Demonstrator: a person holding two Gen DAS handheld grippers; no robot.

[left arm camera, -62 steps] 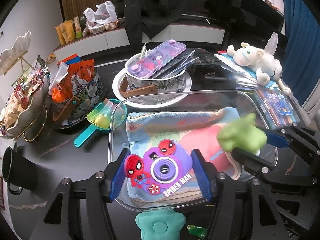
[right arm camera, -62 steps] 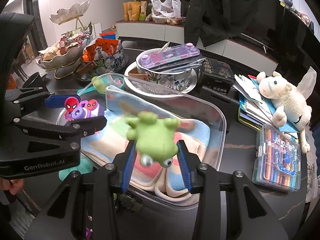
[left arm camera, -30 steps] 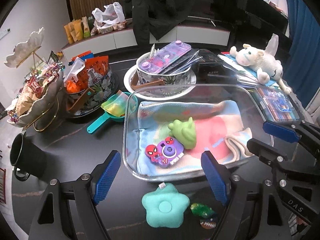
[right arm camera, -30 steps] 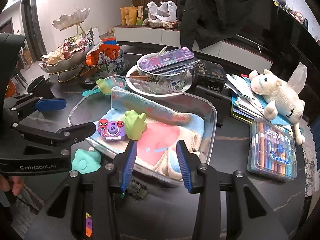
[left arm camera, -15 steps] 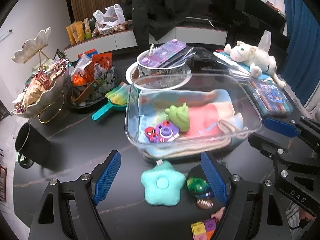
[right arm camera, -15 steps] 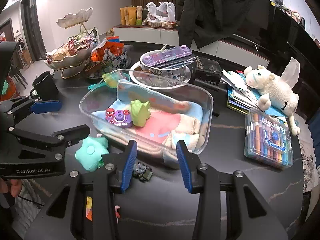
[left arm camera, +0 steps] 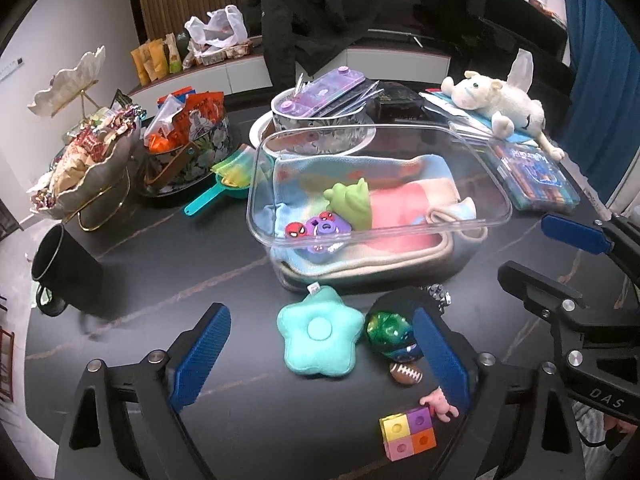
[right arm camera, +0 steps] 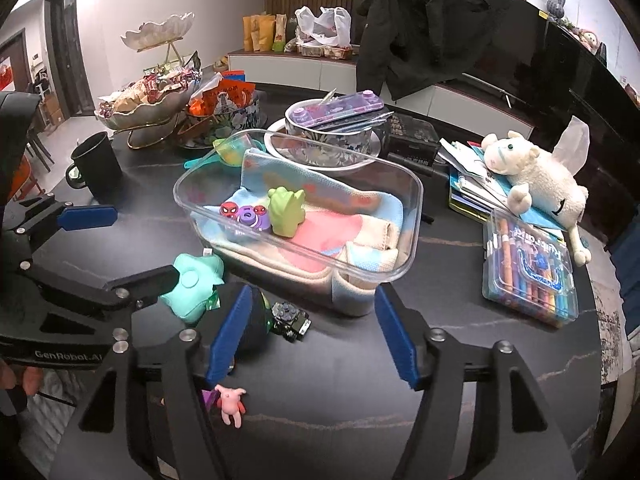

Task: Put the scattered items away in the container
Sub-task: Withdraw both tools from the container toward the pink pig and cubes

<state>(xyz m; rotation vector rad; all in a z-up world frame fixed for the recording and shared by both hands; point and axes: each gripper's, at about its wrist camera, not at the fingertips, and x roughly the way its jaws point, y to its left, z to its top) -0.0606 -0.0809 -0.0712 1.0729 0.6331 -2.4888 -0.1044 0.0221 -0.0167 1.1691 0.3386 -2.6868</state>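
A clear plastic container [left arm camera: 496, 216] [right arm camera: 412, 208] lined with a pastel cloth holds a green frog toy [left arm camera: 350, 202] [right arm camera: 285, 212] and a purple Spider-Man camera toy [left arm camera: 318, 229] [right arm camera: 246, 216]. In front of it on the black table lie a teal star cushion [left arm camera: 318, 330] [right arm camera: 192, 282], a green ball [left arm camera: 390, 330], a tiny football [left arm camera: 406, 373], a pink figurine [left arm camera: 439, 404] [right arm camera: 231, 399], a coloured cube block [left arm camera: 408, 432] and a small dark toy car [right arm camera: 290, 318]. My left gripper [left arm camera: 320, 356] is open around the star cushion. My right gripper [right arm camera: 310, 330] is open and empty near the car.
A black mug [left arm camera: 60, 272] stands at the left. Snack bowls [left arm camera: 92, 168], a floral tin [left arm camera: 188, 148] and a teal scoop [left arm camera: 224, 184] sit behind the container. A marker box [right arm camera: 528, 268], books and a white plush sheep [right arm camera: 532, 168] are at the right.
Both grippers let go of the camera toy and the frog, which now lie in the container. Both pulled back and down toward the near table edge, bringing the scattered toys into view.
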